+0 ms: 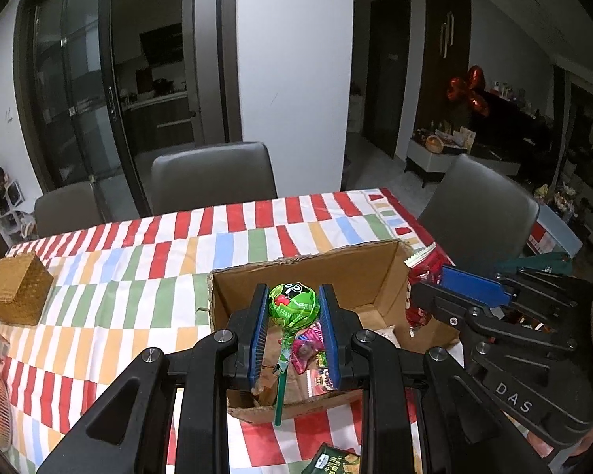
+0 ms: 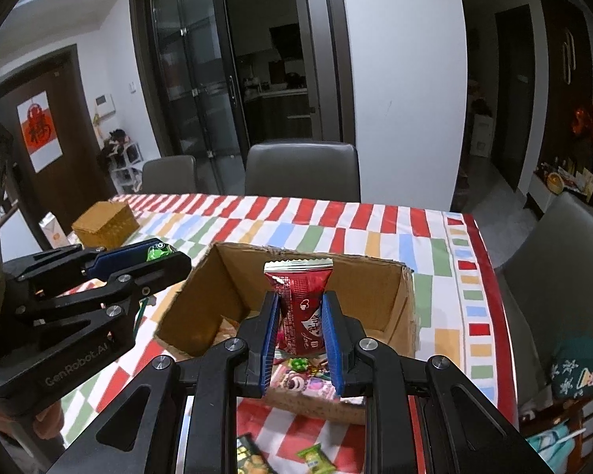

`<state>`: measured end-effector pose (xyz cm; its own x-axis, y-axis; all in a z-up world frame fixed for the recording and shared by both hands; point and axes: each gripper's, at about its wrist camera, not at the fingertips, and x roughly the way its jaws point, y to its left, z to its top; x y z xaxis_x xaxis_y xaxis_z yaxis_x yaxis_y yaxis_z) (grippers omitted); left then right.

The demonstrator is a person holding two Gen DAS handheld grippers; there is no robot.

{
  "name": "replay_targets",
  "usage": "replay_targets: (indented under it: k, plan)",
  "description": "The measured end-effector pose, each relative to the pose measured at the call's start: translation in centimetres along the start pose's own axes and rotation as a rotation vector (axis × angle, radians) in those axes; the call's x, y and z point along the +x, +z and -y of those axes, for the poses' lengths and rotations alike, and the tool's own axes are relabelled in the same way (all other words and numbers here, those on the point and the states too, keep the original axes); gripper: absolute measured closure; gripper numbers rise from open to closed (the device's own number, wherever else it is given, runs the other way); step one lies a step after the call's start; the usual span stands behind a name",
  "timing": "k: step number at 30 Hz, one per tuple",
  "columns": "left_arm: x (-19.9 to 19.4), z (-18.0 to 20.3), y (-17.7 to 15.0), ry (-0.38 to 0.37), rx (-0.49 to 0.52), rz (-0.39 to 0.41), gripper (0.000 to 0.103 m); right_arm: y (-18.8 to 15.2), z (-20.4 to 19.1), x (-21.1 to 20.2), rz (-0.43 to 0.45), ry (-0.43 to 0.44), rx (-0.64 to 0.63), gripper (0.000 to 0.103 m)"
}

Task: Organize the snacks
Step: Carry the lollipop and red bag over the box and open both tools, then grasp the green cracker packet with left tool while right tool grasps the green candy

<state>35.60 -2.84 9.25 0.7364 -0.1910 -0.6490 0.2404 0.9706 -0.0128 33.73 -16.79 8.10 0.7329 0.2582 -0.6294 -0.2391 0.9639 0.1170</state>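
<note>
we are clamping the left gripper [image 1: 292, 308] on a green lollipop [image 1: 293, 303] and the right gripper [image 2: 299, 316] on a red snack packet [image 2: 301, 308], holding both over the open cardboard box [image 2: 241, 276] near the right edge of the striped tabletop [image 1: 138, 276], with more wrapped snacks [image 2: 296, 381] lying inside the box

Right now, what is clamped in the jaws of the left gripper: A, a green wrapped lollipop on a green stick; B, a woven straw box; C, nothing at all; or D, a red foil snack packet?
A: the left gripper pinches the green wrapped lollipop by its round head above the open cardboard box, while the red foil snack packet sits in the right gripper.
</note>
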Motion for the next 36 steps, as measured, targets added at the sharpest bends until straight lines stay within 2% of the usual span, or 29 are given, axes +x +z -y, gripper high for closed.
replay_targets:
  k: [4,5,6,8,9,10,16,24,31,36]
  plan:
    - [1.0,-0.5,0.3,0.005,-0.018,-0.022,0.077,0.2,0.2,0.9,-0.019,-0.004,0.0,0.08]
    - [1.2,-0.5,0.3,0.011,-0.015,-0.027,0.073,0.3,0.1,1.1,-0.021,-0.006,-0.001,0.08]
    - [1.3,-0.4,0.4,0.023,-0.012,-0.032,0.06,0.4,0.1,1.3,-0.022,-0.008,-0.001,0.079]
    - [1.2,-0.6,0.3,0.052,-0.021,-0.021,0.048,0.5,0.2,1.5,-0.022,-0.015,0.003,0.073]
    - [1.0,-0.7,0.2,0.057,-0.022,-0.015,0.048,0.4,0.2,1.5,-0.024,-0.02,0.01,0.061]
    - [0.7,-0.8,0.0,0.056,-0.021,-0.015,0.048,0.3,0.4,1.4,-0.021,-0.022,0.016,0.058]
    - [-0.8,-0.5,-2.0,0.059,-0.021,-0.014,0.043,-1.3,0.3,0.1,-0.004,-0.035,0.003,0.058]
    - [-2.6,1.9,-6.3,0.048,0.028,-0.033,0.04,-5.0,-0.1,-2.8,0.014,-0.022,-0.015,0.058]
    - [-2.7,3.0,-9.8,0.014,0.035,-0.094,0.038,-8.4,0.1,-3.4,-0.027,-0.008,-0.02,0.058]
    - [-1.3,3.5,-12.6,-0.007,0.019,-0.166,0.038,-10.8,0.2,-2.6,-0.083,-0.002,-0.032,0.058]
